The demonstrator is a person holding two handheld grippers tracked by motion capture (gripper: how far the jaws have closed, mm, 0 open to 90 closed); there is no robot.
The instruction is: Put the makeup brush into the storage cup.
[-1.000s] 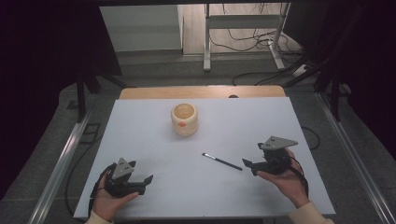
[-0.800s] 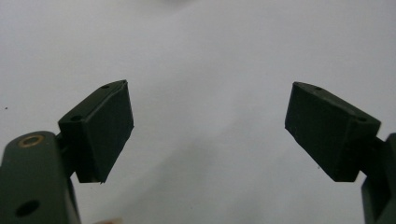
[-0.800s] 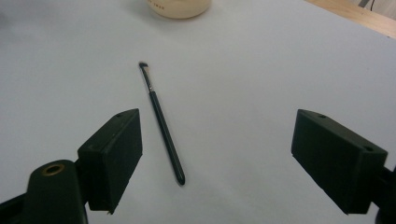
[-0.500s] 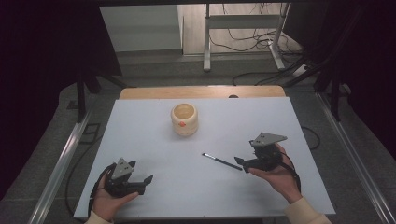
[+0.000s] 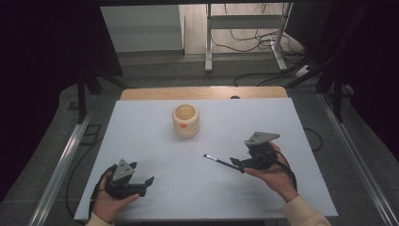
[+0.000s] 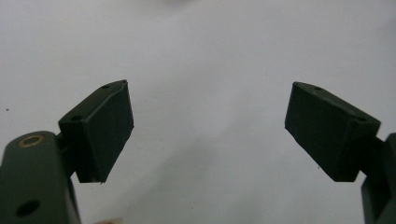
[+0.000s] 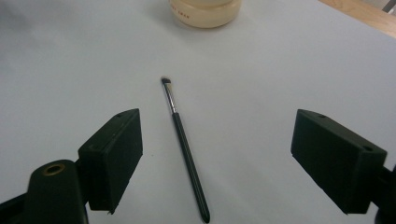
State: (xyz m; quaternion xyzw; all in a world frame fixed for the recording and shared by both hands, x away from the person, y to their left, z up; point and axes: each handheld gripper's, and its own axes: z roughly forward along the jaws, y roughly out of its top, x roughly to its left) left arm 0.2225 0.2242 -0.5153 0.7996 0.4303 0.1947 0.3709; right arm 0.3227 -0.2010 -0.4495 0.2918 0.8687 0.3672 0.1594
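A thin black-handled brush (image 5: 215,159) with a metal collar and dark tip lies on the white table (image 5: 282,122). In the right gripper view the brush (image 7: 184,144) runs up between the wide-apart jaws, tip pointing away toward a cream pot (image 7: 205,11). My right gripper (image 5: 236,165) is open at the handle end, and I cannot tell whether it touches it. From above, the cream pot (image 5: 185,120) with an orange mark stands upright at the table's middle back. My left gripper (image 5: 142,173) rests open at the near left, with bare table between its jaws (image 6: 210,88).
A wooden strip (image 5: 202,92) borders the table's far edge. Beyond it are a metal stand (image 5: 209,42) and cables (image 5: 263,44) on the floor. Dark rails run down both sides of the table.
My right gripper has moved left and slightly nearer, so that its jaws now straddle the brush's handle end. The left gripper, brush and pot have stayed put.
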